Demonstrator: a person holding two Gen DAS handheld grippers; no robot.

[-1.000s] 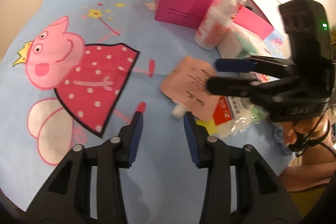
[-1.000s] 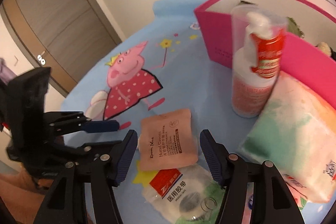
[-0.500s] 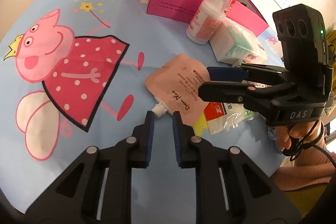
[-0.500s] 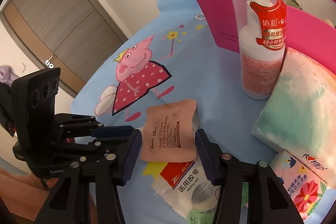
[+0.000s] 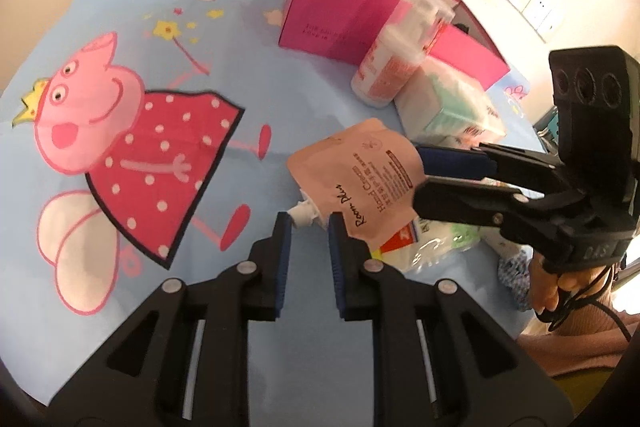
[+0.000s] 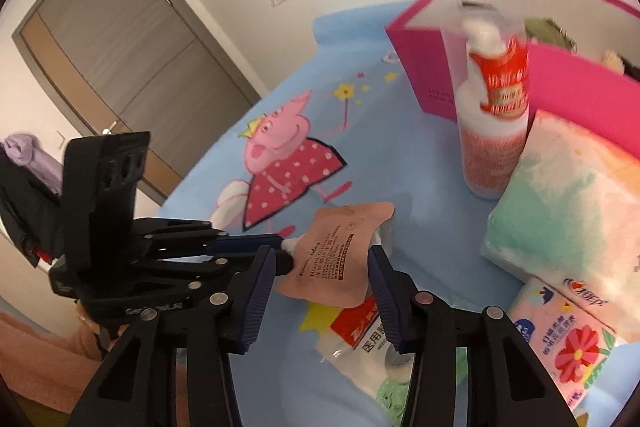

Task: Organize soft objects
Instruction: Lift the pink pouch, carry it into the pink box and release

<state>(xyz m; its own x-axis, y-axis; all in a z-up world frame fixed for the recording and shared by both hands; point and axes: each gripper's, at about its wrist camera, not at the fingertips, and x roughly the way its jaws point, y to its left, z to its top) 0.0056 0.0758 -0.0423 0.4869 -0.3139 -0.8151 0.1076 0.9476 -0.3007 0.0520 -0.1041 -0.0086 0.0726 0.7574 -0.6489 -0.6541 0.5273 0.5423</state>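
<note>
A pink hand-cream pouch (image 5: 362,179) with a white spout is lifted and tilted above the blue cartoon cloth (image 5: 120,27). My left gripper (image 5: 308,223) is shut on the pouch's spout end. In the right wrist view the pouch (image 6: 340,251) hangs between the fingers of my right gripper (image 6: 322,259), which is open around it. The right gripper also shows in the left wrist view (image 5: 420,167), at the pouch's far edge. An open pink box (image 5: 340,23) stands at the back.
A white pump bottle (image 6: 492,123) stands in front of the box. A green-white tissue pack (image 6: 568,211), a flowered tissue pack (image 6: 568,347) and a clear bag of medical tape (image 6: 372,343) lie to the right. A door (image 6: 120,47) is far left.
My left gripper moved forward and closed on the pouch's spout, then lifted it off the cloth. My right gripper moved in around the pouch.
</note>
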